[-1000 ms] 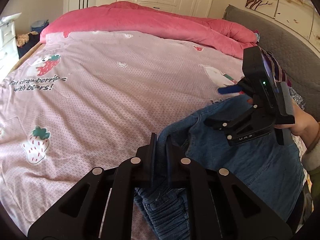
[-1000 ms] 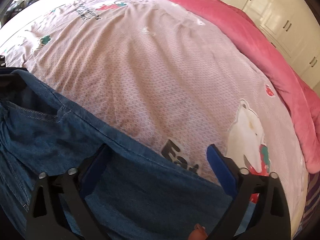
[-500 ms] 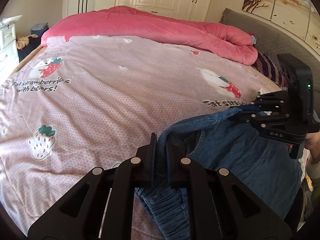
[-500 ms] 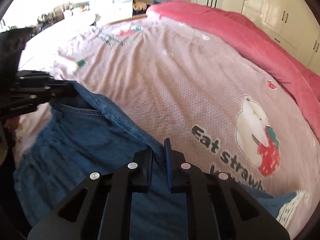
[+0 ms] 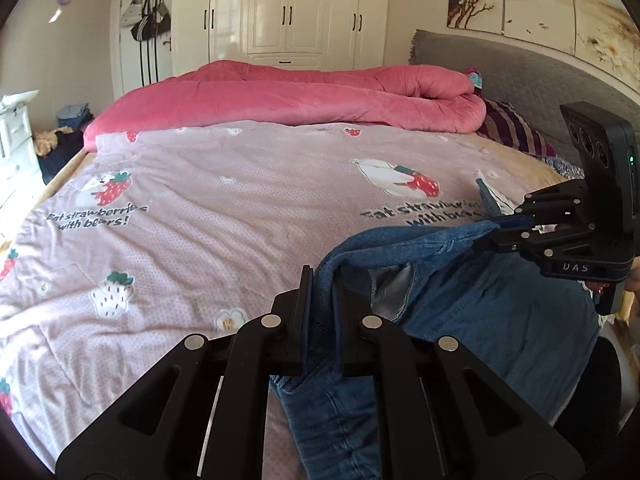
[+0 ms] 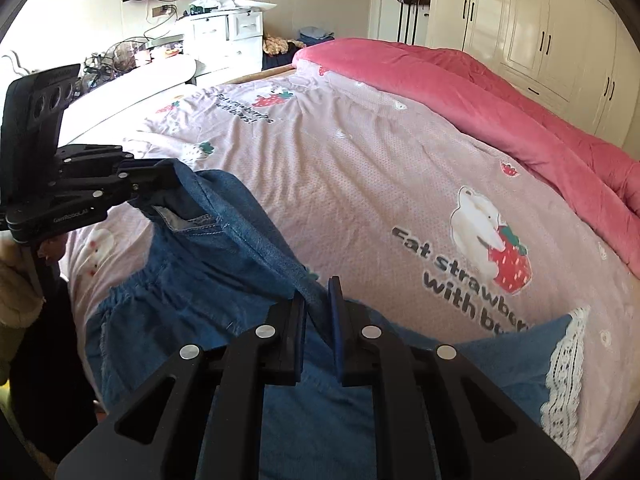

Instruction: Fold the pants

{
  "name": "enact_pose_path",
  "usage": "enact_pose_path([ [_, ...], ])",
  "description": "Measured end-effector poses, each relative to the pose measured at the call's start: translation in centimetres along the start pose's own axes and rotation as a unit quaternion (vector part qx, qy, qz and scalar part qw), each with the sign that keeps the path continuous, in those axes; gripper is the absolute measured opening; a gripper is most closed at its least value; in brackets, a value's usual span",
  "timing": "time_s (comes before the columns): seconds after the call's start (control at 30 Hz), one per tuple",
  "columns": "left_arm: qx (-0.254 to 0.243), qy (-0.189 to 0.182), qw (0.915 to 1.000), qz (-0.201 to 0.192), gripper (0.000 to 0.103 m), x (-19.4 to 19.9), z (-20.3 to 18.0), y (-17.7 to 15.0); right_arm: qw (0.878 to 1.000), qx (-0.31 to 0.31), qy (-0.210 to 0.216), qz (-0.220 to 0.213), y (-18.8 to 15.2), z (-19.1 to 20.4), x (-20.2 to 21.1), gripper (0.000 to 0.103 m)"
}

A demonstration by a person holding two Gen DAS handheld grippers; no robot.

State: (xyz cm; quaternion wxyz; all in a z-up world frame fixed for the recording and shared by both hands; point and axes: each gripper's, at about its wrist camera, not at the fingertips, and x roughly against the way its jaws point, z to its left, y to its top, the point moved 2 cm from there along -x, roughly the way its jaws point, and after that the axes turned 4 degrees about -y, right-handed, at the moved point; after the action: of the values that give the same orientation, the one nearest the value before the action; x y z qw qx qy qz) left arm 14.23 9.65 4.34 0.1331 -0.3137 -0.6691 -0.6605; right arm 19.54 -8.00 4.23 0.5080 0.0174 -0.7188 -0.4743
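The denim pants (image 6: 192, 288) hang off the bed's near edge, lower frame — soft, fairly heavy, prone to sag. The left gripper (image 5: 320, 304) and right gripper (image 6: 318, 304) both pinch the waistband edge, fingers nearly closed on it.

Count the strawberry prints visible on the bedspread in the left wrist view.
7 that show: two small ones along the pink quilt, one with each bear, one pale, two partial at the left edge. The jeans may hide more.

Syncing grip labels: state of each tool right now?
Left tool: closed on the jeans waistband.
Right tool: closed on the jeans' edge.
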Motion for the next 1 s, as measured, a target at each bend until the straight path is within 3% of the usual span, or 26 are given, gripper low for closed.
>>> enact_pose_path([
  [0.53, -0.002, -0.012, 0.9998, -0.013, 0.004, 5.3, -3.6, -5.7, 0.999, -0.013, 0.041, -0.013, -7.4, 5.4, 4.8, 0.01],
  [1.0, -0.011, 0.022, 0.9995, 0.019, 0.004, 7.6, -5.4, -11.1, 0.998, -0.009, 0.06, 0.006, -12.0, 9.9, 5.5, 0.01],
])
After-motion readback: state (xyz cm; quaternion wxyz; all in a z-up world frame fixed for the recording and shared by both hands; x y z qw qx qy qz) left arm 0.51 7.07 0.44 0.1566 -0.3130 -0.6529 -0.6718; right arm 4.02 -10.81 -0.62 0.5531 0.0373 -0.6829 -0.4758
